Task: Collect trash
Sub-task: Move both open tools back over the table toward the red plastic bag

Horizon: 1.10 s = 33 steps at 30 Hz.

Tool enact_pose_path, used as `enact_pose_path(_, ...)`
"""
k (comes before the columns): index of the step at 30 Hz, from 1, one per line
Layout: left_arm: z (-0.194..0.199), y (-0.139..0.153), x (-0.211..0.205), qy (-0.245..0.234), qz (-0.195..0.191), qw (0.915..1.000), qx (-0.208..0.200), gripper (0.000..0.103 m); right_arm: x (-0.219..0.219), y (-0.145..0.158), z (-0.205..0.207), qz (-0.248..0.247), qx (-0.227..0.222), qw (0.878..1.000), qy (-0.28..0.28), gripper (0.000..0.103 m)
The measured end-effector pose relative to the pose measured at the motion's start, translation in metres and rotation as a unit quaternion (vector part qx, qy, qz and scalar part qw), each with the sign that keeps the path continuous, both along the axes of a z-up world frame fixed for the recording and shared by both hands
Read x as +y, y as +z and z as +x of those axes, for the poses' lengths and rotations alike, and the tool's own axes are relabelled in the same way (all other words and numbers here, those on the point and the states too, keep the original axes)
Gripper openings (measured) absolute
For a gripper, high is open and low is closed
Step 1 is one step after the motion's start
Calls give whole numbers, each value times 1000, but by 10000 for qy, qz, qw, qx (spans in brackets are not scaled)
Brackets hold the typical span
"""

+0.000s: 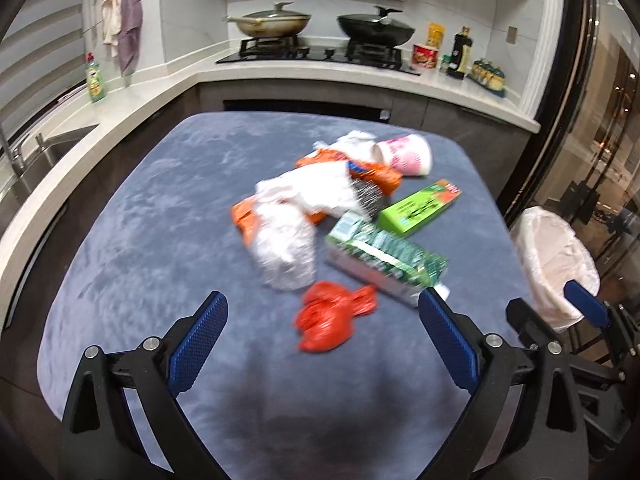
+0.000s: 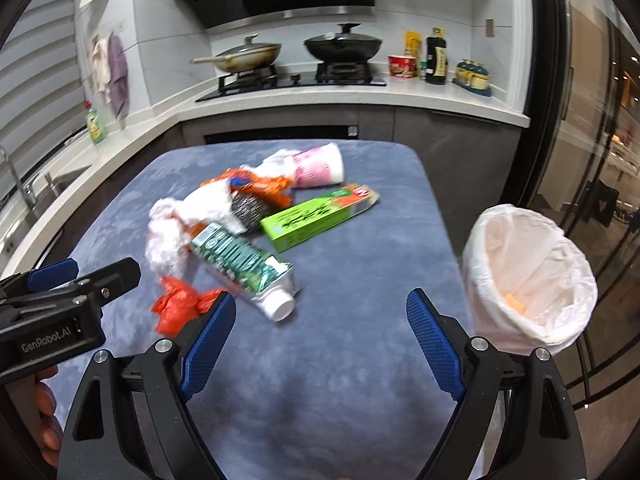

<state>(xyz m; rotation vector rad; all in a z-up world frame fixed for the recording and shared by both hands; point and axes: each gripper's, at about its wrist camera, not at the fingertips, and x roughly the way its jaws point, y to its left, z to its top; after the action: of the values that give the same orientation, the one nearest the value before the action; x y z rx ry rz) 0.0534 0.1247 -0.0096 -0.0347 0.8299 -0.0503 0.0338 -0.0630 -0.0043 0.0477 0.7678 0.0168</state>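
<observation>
Both grippers hover, jaws spread wide and empty

Left gripper (image 1: 322, 320) and right gripper (image 2: 320, 316) hang over the blue tabletop (image 1: 140, 240); trash pile (image 1: 320, 208) mid-table, lined bin (image 2: 528, 276) right of it.

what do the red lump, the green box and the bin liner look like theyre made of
Red lump: thin plastic film, probably a knotted bag; it is crumpled and shiny. Green box: looks like printed cardboard, with flat faces, sharp edges and a slight sheen. Bin liner: thin translucent whitish plastic, wrinkled and folded over the rim.
</observation>
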Motion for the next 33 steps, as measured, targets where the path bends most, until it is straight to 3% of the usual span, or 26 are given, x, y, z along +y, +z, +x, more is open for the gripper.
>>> enact_pose_path(11, 6, -38, 37, 340, -24, 9984, 456, 93, 28, -33, 15, -175, 186, 9992, 303, 84)
enact_pose_path(18, 8, -54, 33, 205, -26, 9985, 510, 93, 26, -67, 17, -250, 356, 9985, 321, 84)
enact_pose_path(25, 12, -59, 28, 125, -38, 9984, 547, 93, 17, -81, 20, -148, 265, 9994, 181, 84)
enact_pose_path(31, 11, -60, 29, 178, -56, 9986, 494, 93, 10, -66, 16, -162, -450, 9988, -72, 84)
enact_pose_path(33, 11, -61, 29, 194, -58, 9985, 511, 93, 9, -67, 18, -221, -494, 9985, -111, 84)
